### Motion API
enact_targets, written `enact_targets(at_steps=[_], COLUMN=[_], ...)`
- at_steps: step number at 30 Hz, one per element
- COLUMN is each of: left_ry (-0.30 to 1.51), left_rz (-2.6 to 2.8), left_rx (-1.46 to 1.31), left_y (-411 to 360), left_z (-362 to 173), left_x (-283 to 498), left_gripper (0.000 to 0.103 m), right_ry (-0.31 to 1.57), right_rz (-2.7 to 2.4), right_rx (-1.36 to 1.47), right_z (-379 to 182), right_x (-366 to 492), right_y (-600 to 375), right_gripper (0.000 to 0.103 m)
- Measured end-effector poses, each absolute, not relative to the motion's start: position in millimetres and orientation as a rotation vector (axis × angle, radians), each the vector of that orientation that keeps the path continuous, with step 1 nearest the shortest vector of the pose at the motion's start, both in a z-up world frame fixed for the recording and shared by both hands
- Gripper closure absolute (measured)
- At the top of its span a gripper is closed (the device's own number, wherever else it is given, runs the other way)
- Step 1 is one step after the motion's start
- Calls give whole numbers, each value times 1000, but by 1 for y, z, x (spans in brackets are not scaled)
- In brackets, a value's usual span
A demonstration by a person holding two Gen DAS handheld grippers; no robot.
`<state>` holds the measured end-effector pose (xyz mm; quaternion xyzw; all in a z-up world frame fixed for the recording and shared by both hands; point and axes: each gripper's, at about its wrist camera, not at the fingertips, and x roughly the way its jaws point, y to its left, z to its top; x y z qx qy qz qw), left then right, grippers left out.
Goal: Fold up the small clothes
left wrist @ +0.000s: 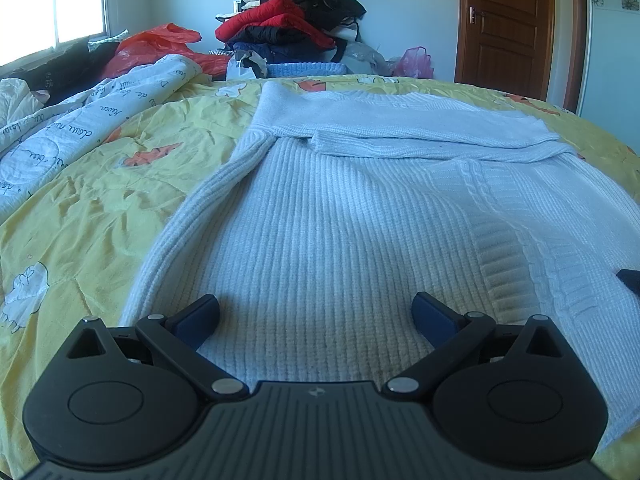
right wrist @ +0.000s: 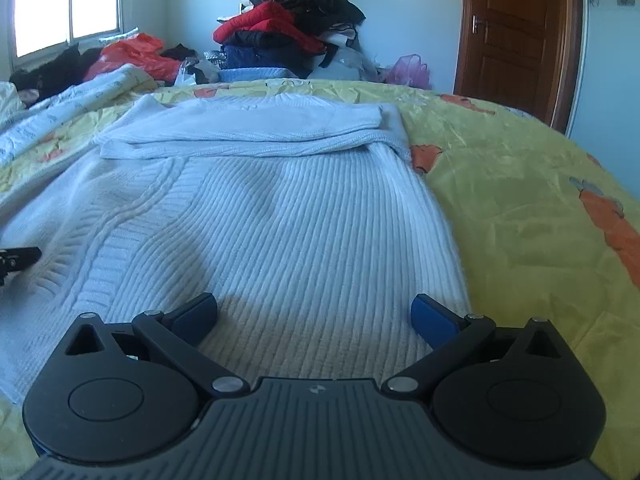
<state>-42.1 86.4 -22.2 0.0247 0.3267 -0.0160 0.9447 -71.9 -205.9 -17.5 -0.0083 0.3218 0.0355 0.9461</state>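
In the left wrist view, the left gripper (left wrist: 316,316) stood wide open, holding nothing, low over the near hem of the white sweater (left wrist: 340,216) spread on the bed (left wrist: 100,200). Bare yellow sheet ran beyond the sweater's left edge.

In the right wrist view, the right gripper (right wrist: 314,314) was likewise spread and empty above the sweater; its right edge lay just beside the right finger, open bed beyond.

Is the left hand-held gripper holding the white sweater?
No, the left hand-held gripper is open, its fingers spread over the white sweater without pinching it.
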Motion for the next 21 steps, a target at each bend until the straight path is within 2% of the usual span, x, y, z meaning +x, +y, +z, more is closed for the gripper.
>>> enact_targets(at_steps=[16, 21], left_ry=[669, 672], left_rz=[-31, 3], left_rx=[53, 51], left_y=[87, 93], left_z=[-21, -17], left_x=[-45, -70], left_gripper=[0, 0], right_ry=[660, 654], right_rz=[76, 70], right_rx=[-27, -28], right_z=[-18, -16], right_x=[-70, -77], right_y=[-203, -204], right_gripper=[1, 1])
